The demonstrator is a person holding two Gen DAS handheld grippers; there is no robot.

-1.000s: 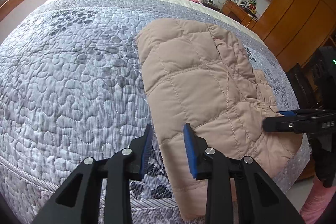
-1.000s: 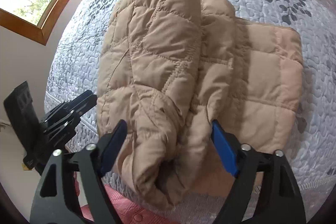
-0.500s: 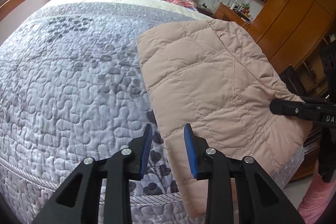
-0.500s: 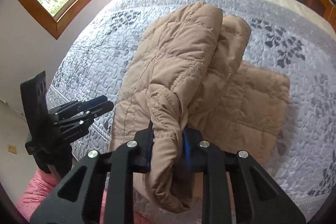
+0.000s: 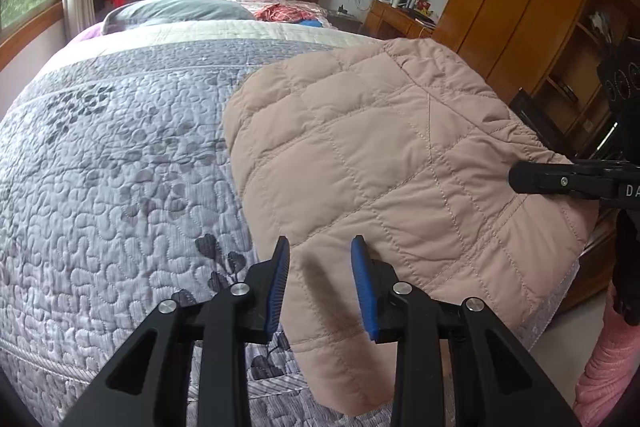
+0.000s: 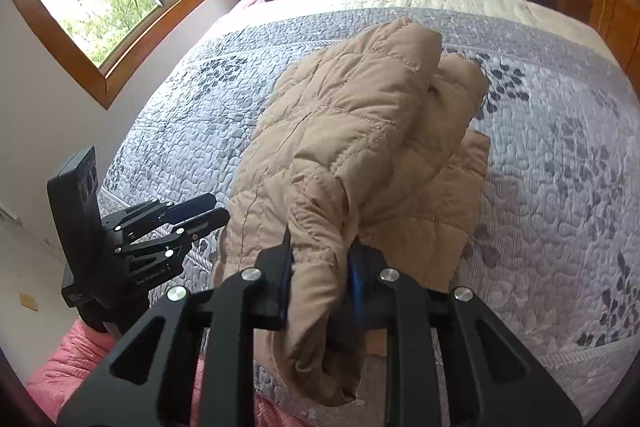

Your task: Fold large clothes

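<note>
A tan quilted jacket (image 6: 360, 147) at the bed's (image 5: 100, 187) near edge is clamped by the right gripper (image 6: 320, 267); the left gripper (image 5: 320, 283) is parted, pads clear of the fabric.

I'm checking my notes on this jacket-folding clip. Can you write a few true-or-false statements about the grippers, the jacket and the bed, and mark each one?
1. The right hand-held gripper is clamped on a fold of the jacket. True.
2. The left hand-held gripper grips the jacket too. False: its jaws stand apart, nothing pinched.
3. The jacket is dark blue. False: it is tan and quilted.
4. The jacket lies on a grey quilt. True.
5. A pillow sits at the bed's far end. True.
</note>
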